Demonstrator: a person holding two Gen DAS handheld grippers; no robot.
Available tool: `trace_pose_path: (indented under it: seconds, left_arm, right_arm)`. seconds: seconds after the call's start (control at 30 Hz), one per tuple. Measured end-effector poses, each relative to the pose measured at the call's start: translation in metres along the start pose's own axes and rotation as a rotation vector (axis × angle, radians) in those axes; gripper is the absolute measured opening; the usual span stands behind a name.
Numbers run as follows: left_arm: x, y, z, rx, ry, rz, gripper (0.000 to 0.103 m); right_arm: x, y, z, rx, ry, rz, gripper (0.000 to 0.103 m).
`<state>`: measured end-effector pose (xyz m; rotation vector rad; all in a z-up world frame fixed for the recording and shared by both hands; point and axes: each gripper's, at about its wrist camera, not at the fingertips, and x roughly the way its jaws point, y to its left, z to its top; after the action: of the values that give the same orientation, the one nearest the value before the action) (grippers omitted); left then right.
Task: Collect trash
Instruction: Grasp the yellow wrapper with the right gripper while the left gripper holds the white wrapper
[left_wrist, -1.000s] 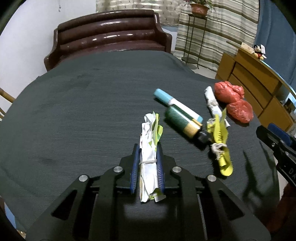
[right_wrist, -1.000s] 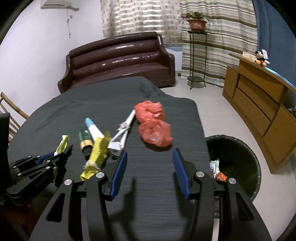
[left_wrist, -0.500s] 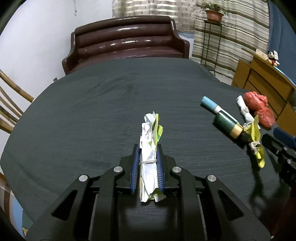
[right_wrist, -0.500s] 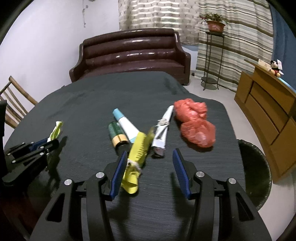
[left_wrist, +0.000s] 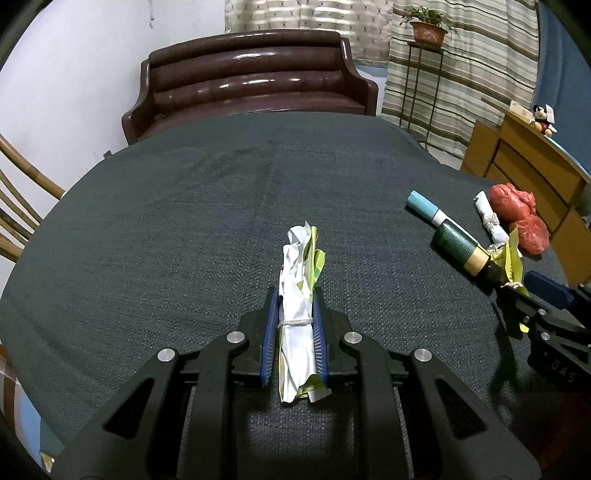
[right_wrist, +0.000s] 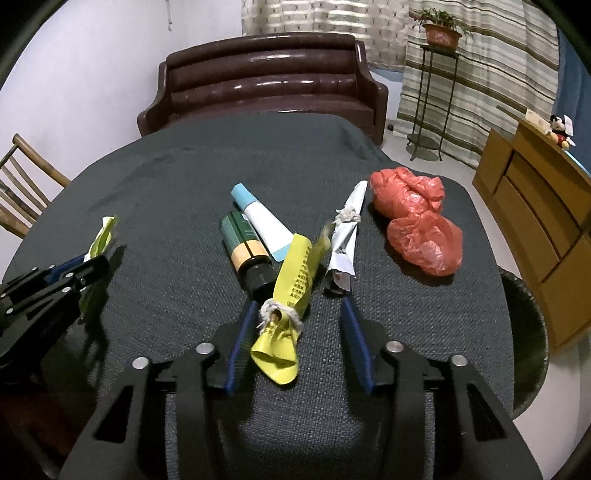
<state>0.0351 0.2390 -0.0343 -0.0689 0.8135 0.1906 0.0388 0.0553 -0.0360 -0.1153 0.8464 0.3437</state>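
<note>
On the dark cloth-covered table (right_wrist: 184, 177), your right gripper (right_wrist: 299, 332) is closing around the yellow tied paper roll (right_wrist: 291, 288), not yet pinching, while your left gripper (left_wrist: 294, 332) pinches the white-green crumpled paper bundle (left_wrist: 297, 291); next, I think, squeeze firmly and lift.

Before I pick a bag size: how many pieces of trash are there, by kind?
Tied paper rolls: 3
Red plastic bags: 2
Tubes: 1
Bottles: 1
Total: 7
</note>
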Motion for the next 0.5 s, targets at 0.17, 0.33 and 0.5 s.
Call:
trace_pose_path:
  seconds: [0.17, 0.33, 0.5]
  left_arm:
    - [-0.0002, -0.0007, 0.0000, -0.001, 0.000, 0.002, 0.018]
    - [-0.0004, 0.0001, 0.0004, 0.001, -0.002, 0.002, 0.018]
    - [0.0000, 0.0008, -0.0013, -0.002, -0.008, 0.003, 0.018]
  right_arm:
    - [0.0053, 0.0021, -0.0010, -0.002, 0.018, 0.021, 0.031]
    - [0.0035, 0.0009, -0.0027, -0.001, 0.012, 0.033, 0.025]
    - [-0.0035, 0.0027, -0.0053, -0.018, -0.015, 0.031, 0.025]
